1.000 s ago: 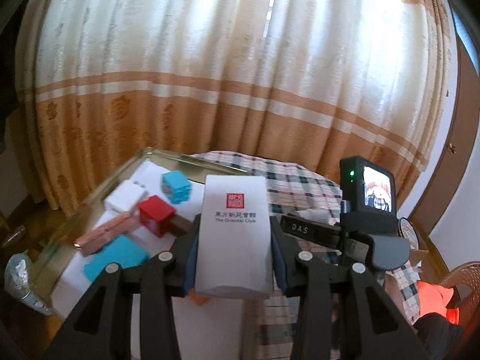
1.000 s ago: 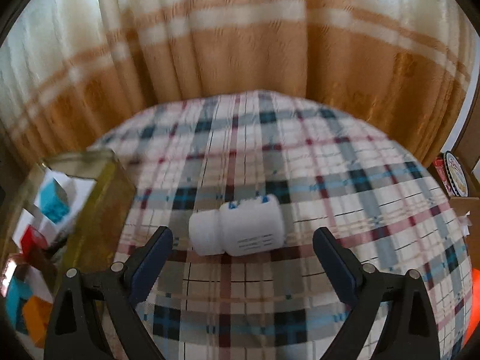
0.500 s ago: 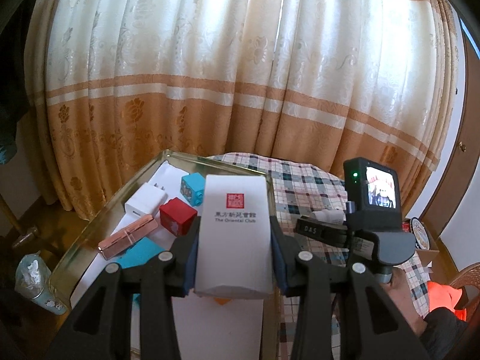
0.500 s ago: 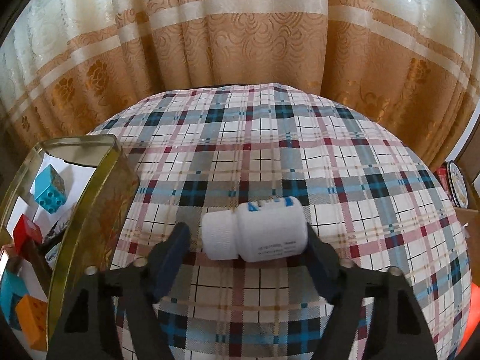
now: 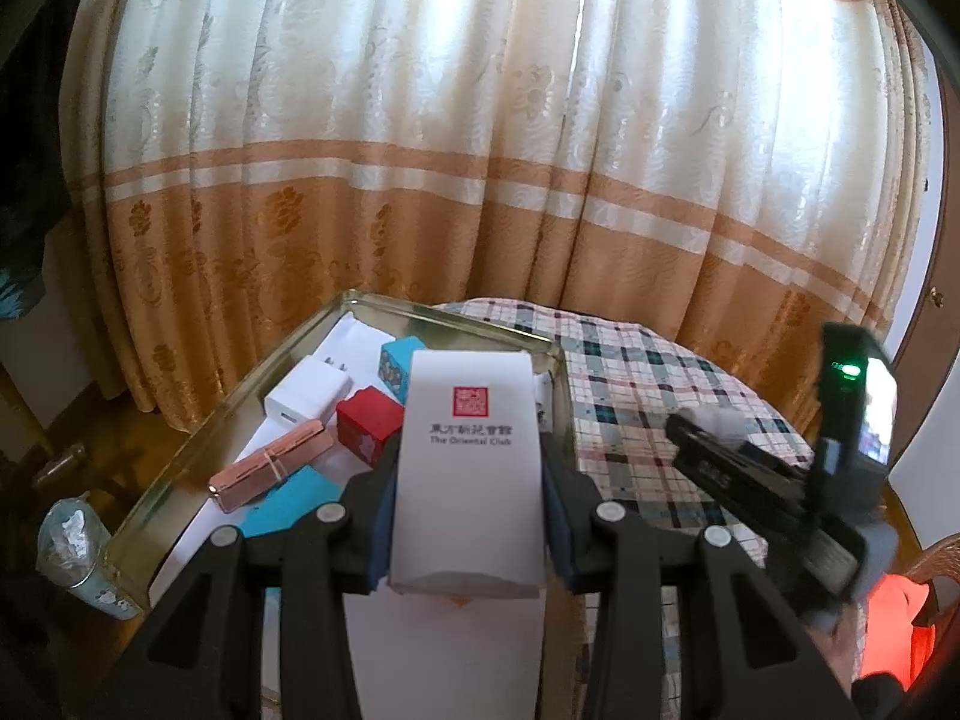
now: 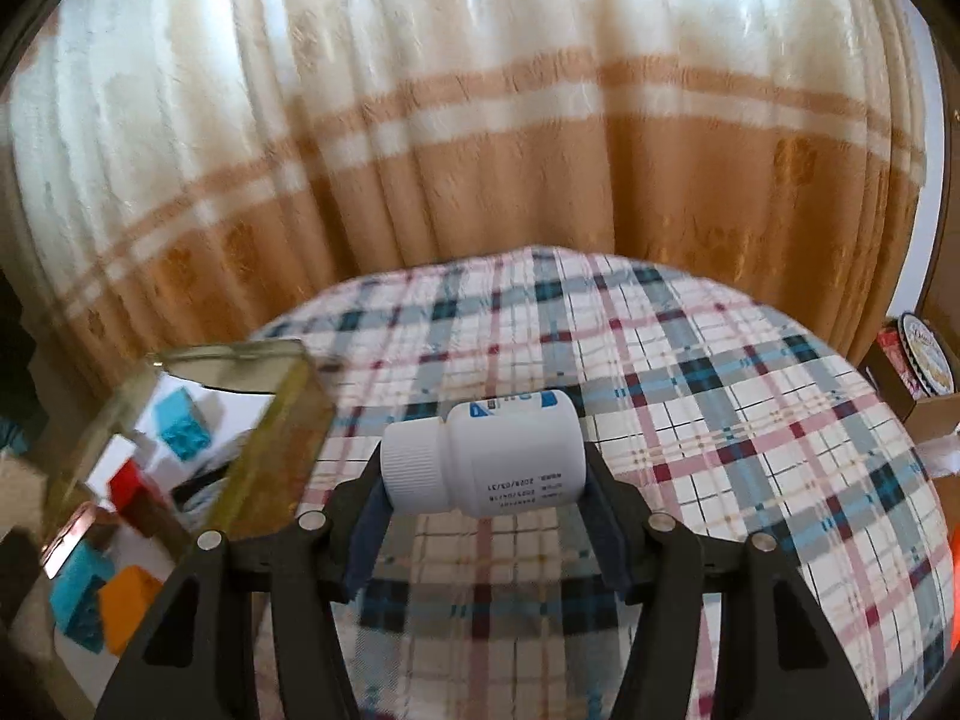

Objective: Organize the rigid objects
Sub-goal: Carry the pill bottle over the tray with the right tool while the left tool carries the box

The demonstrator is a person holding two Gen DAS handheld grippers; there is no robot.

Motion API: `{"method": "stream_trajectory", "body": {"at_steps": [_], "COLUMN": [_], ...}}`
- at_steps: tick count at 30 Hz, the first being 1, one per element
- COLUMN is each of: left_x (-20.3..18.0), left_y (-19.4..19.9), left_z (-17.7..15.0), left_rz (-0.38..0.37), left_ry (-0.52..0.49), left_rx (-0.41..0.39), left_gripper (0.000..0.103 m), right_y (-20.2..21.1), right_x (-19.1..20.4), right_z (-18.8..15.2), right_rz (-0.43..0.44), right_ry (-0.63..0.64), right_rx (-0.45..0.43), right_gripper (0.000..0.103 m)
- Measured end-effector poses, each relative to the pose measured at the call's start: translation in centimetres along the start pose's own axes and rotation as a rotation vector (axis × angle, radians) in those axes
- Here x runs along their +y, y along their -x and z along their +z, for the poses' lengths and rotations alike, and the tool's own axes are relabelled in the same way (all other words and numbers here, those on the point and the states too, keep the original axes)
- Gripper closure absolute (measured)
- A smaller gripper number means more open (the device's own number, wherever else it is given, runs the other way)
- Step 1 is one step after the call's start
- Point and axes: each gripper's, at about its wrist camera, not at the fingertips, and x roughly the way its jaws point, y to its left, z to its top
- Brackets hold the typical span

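White plastic pill bottle (image 6: 486,459) lies sideways, clamped in my just-closed right gripper (image 6: 486,504); my left gripper (image 5: 471,516) pinches a white card box (image 5: 468,468).

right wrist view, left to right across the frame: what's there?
orange block → red block → blue block → tin wall → white bottle, gripped end to end in the right hand-held gripper → plaid cloth → cardboard box at the right edge.
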Motion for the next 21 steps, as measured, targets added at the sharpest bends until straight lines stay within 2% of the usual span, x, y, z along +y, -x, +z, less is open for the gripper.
{"method": "stream_trajectory", "body": {"at_steps": [3,21], "left_x": [0.0,1.3], "left_y": [0.0,0.4], "left_z": [-0.2,-0.8], "left_rz": [0.013,0.055], "left_ry": [-0.005,0.001], "left_rx": [-0.001,0.004], "left_gripper": [0.062,0.062], "right_y": [1.7,7.4], "right_x": [0.8,3.4], "right_z": [-0.5,-2.5], "right_rz": [0.002,0.089], "right_ry": [0.029,0.071], "right_rx": [-0.065,-0.222], "right_gripper": [0.042,0.042]}}
